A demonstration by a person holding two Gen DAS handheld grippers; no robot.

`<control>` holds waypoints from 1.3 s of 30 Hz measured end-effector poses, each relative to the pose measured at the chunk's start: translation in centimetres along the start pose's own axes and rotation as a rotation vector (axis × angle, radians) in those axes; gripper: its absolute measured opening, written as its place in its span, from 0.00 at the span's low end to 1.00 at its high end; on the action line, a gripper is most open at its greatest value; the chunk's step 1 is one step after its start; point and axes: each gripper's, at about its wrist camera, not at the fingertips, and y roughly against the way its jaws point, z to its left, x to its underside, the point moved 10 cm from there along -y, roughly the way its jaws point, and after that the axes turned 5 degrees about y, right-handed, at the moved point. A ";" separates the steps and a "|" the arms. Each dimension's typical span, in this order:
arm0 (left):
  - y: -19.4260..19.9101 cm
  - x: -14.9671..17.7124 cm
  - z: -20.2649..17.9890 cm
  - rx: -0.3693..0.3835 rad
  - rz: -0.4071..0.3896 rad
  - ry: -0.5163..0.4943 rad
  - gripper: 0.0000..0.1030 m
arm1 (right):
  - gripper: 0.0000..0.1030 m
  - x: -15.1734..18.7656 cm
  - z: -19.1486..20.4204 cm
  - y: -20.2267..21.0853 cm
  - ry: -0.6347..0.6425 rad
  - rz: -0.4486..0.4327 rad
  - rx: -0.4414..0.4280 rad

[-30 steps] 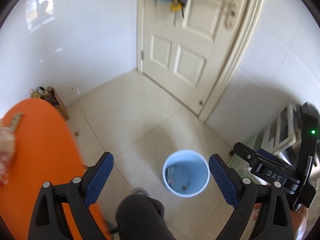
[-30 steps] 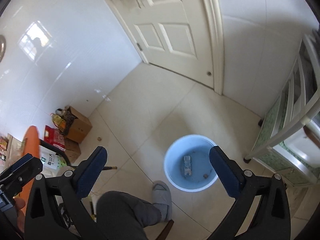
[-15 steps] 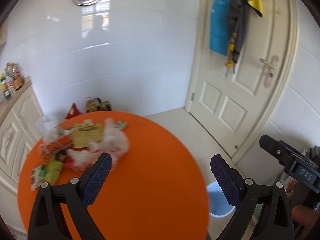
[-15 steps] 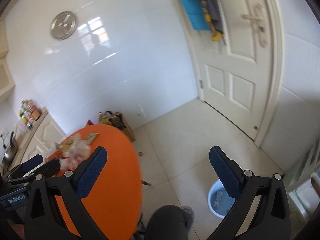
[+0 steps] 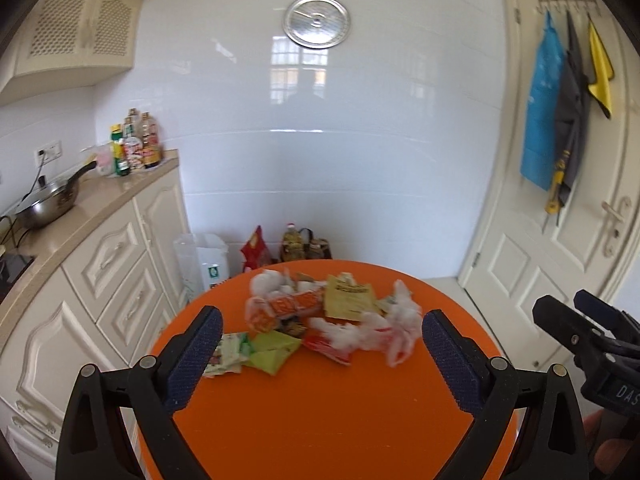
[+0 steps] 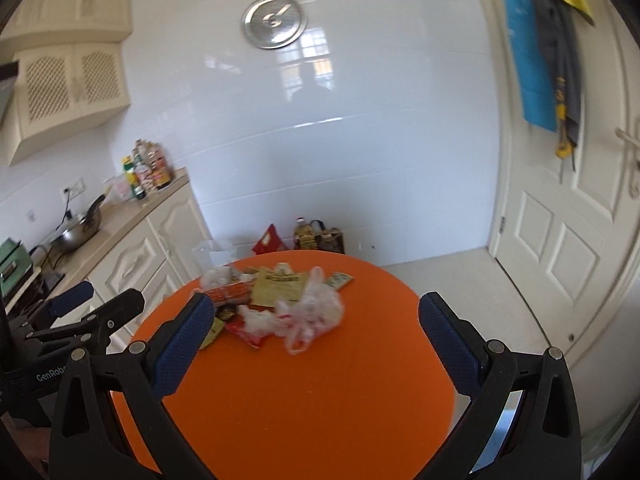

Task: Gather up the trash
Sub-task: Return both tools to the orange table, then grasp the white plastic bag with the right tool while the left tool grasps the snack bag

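Observation:
A heap of trash lies on the far side of a round orange table (image 5: 320,408): a clear crumpled plastic bag (image 5: 396,328), an orange wrapper (image 5: 292,306), a yellow paper packet (image 5: 348,298) and green wrappers (image 5: 272,350). The same heap shows in the right wrist view, with the plastic bag (image 6: 316,312) and the packet (image 6: 280,286). My left gripper (image 5: 320,356) is open and empty, hovering above the table short of the heap. My right gripper (image 6: 316,344) is open and empty, also short of the heap. The blue bin is out of view.
A cream cabinet with a counter (image 5: 92,208) stands to the left, holding a pan (image 5: 48,200) and bottles (image 5: 136,148). Bags and a bottle (image 5: 292,244) sit on the floor by the white wall. A white door (image 5: 560,200) with hung cloths is on the right.
Both grippers have swung up from the blue bin on the floor to face the orange table and its trash heap. Both stayed open and empty.

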 end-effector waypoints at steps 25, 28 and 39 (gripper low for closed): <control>-9.1 1.5 4.8 -0.134 0.188 0.124 0.96 | 1.00 4.3 0.5 -9.9 0.042 0.205 0.047; -14.0 0.6 5.8 -0.148 0.234 0.124 0.96 | 1.00 5.8 -0.4 -12.6 0.030 0.262 0.062; -31.8 0.5 7.5 -0.158 0.416 0.162 0.96 | 1.00 8.3 -2.2 -22.6 -0.101 0.395 0.026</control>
